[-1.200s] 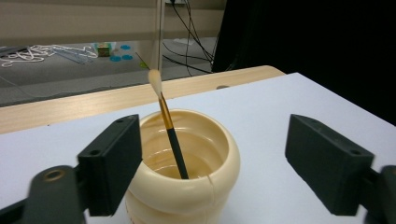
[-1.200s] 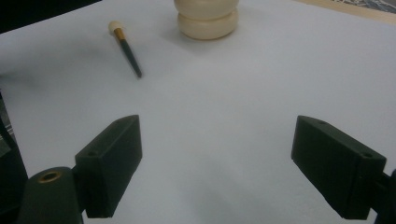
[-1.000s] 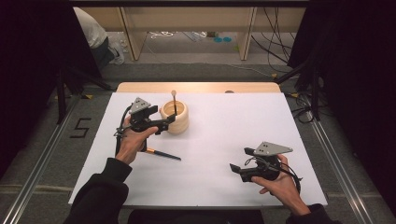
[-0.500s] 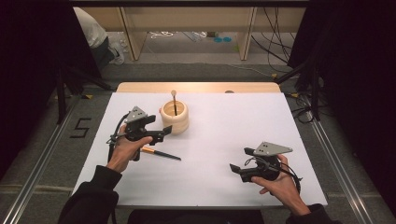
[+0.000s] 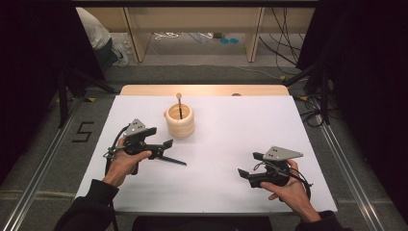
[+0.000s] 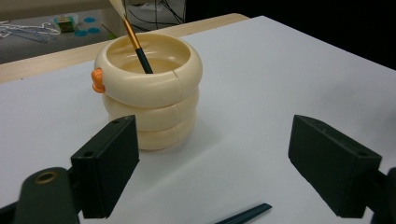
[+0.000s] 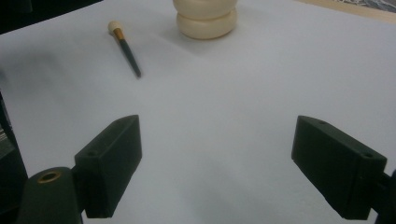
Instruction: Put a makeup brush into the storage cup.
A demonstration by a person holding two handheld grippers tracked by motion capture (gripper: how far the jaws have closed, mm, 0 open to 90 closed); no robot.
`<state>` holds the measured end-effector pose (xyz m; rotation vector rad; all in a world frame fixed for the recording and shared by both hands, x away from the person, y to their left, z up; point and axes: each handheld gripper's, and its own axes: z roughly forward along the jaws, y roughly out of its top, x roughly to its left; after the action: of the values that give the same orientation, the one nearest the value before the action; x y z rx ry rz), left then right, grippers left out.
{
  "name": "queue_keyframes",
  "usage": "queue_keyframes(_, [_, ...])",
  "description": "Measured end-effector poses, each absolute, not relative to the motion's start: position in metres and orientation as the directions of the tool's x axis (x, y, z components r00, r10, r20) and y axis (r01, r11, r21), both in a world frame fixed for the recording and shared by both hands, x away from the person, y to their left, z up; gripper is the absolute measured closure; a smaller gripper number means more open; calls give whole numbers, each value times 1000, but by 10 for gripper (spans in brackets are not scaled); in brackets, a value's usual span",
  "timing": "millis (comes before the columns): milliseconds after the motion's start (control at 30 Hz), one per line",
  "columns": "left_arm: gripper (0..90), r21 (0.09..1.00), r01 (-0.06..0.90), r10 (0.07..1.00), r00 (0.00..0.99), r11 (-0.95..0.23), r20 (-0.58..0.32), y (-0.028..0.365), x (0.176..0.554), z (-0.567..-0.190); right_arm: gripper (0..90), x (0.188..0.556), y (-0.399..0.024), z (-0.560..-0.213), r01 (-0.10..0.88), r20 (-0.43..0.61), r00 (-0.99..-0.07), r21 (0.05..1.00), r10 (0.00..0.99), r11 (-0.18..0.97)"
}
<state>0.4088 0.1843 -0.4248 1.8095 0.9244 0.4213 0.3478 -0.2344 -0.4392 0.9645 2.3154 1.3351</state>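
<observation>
A cream ringed holder (image 5: 180, 122) stands at the table's middle back, and one brush (image 5: 179, 105) stands upright in it. A second dark brush (image 5: 174, 161) lies flat on the white table, front left of the holder. My left gripper (image 5: 162, 144) hovers just over that brush's near end, open with nothing in it. In the left gripper view the holder (image 6: 152, 93) and its brush (image 6: 136, 46) sit ahead of the left gripper (image 6: 229, 168), and the lying brush's dark tip (image 6: 245, 214) shows low down. My right gripper (image 5: 245, 174) rests open at the front right. In its own view the right gripper (image 7: 229, 168) faces the lying brush (image 7: 125, 46) and the holder (image 7: 205, 18).
White sheet (image 5: 231, 130) covers the table, with a wooden strip (image 5: 202, 90) along its far edge. Metal rails run down the floor on both sides. Behind the table are shelf legs and loose cables.
My left gripper has drawn back from the holder toward the near left and now sits over the lying brush. The right gripper has stayed where it was.
</observation>
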Motion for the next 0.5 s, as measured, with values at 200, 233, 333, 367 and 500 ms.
queue_keyframes(200, [161, 891, 391, 741, 664, -230, -100, 180, 405, -427, 169, 347, -236, -440, 406, 75, -727, 849, 682, 339])
queue_keyframes(233, [161, 891, 391, 741, 664, -230, -100, 180, 405, -427, 169, 347, -236, -440, 406, 75, -727, 849, 682, 339])
queue_keyframes(333, [161, 887, 391, 734, 672, -245, -94, 179, 402, -429, 168, 348, -236, -440, 409, 80, -730, 847, 679, 340])
queue_keyframes(367, [161, 886, 389, 733, 675, -252, -88, 180, 401, -430, 169, 349, -235, -440, 400, 75, -732, 852, 678, 338])
queue_keyframes(500, [161, 881, 393, 729, 680, -264, -85, 182, 396, -433, 169, 348, -234, -440, 404, 77, -736, 848, 673, 344])
